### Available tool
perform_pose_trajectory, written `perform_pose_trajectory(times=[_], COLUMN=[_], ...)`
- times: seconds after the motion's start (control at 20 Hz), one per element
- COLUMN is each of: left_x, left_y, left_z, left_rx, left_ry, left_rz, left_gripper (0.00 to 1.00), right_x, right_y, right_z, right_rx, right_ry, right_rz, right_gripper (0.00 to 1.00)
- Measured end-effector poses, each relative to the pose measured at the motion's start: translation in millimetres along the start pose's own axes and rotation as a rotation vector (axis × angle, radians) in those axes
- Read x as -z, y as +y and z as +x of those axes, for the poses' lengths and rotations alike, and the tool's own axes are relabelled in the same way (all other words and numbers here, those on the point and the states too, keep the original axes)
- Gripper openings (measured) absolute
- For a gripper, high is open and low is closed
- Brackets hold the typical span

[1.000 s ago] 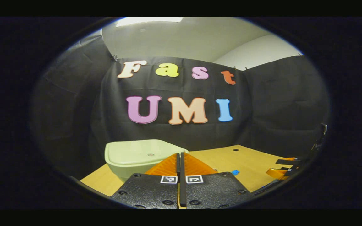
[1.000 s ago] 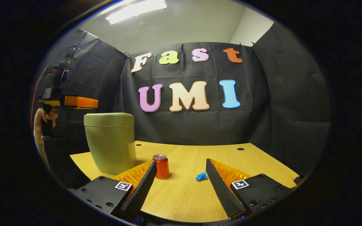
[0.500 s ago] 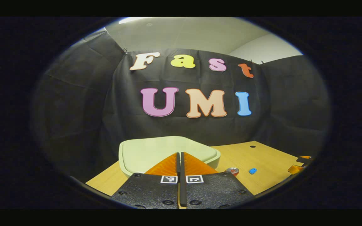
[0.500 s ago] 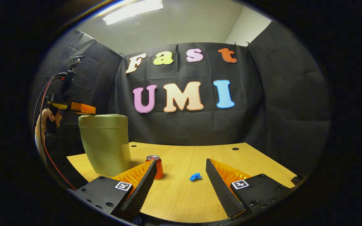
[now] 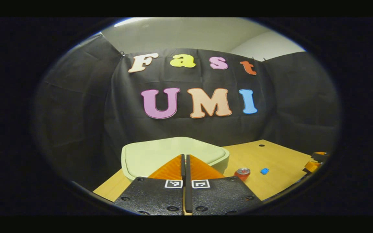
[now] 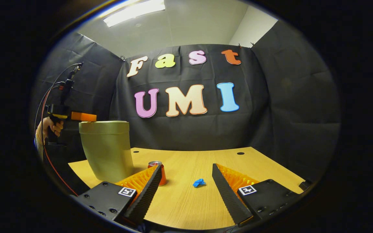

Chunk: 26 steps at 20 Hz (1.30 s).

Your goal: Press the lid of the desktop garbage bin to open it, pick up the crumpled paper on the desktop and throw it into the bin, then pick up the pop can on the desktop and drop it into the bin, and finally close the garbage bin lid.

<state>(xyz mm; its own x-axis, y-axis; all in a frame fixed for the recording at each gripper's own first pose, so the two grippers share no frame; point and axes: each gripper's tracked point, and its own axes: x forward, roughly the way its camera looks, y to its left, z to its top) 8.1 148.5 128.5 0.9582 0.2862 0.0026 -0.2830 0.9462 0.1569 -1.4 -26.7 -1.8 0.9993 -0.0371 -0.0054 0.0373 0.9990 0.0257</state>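
The pale green bin (image 6: 107, 149) stands at the table's left with its lid (image 5: 173, 153) down. My left gripper (image 5: 185, 157) is shut with nothing in it, its tips resting on or just over the lid's near part; in the right gripper view the left gripper (image 6: 87, 117) sits at the lid's left edge, held by a hand (image 6: 49, 126). A red pop can (image 6: 159, 171) stands upright right of the bin. A small blue crumpled paper (image 6: 199, 183) lies beyond my right gripper (image 6: 186, 179), which is open and low over the table.
The wooden table (image 6: 206, 200) has two small dark holes near its back edge (image 6: 240, 153). Black cloth walls close in behind and at both sides. A red cable (image 6: 45, 142) hangs from the left gripper beside the table's left edge.
The left gripper has come down from above the bin to the level of its lid. The right gripper has drifted slightly, and the can and paper sit a little further left in its view.
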Motion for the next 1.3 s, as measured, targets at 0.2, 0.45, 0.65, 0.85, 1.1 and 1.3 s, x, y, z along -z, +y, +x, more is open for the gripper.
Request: perform_pose_trajectory(times=[0.2, 0.45, 0.65, 0.85, 1.1, 1.3], left_x=[-11, -14, -33, -56, -77, -72], left_y=[-3, 5, 16, 20, 6, -19], left_z=[0, 5, 3, -6, -24, -32], left_rx=[0.03, 0.012, -0.032, -0.057, -0.031, 0.038], left_ry=[-0.047, -0.055, -0.089, -0.15, -0.212, -0.216], left_rz=[-0.02, -0.042, -0.022, -0.002, -0.005, -0.028], left_gripper=[0.0, 0.0, 0.0, 0.0, 0.0, 0.0], right_x=[2, 6, 8, 9, 7, 8], right_y=[1, 2, 5, 6, 6, 8], right_z=[0, 1, 1, 1, 2, 1], right_rx=[-0.002, -0.005, -0.01, -0.012, -0.01, -0.012], right_ry=[0.007, 0.018, 0.025, 0.029, 0.028, 0.029], right_rz=[-0.015, -0.026, -0.044, -0.052, -0.052, -0.045], right_gripper=[0.98, 0.99, 0.99, 0.99, 0.99, 0.99])
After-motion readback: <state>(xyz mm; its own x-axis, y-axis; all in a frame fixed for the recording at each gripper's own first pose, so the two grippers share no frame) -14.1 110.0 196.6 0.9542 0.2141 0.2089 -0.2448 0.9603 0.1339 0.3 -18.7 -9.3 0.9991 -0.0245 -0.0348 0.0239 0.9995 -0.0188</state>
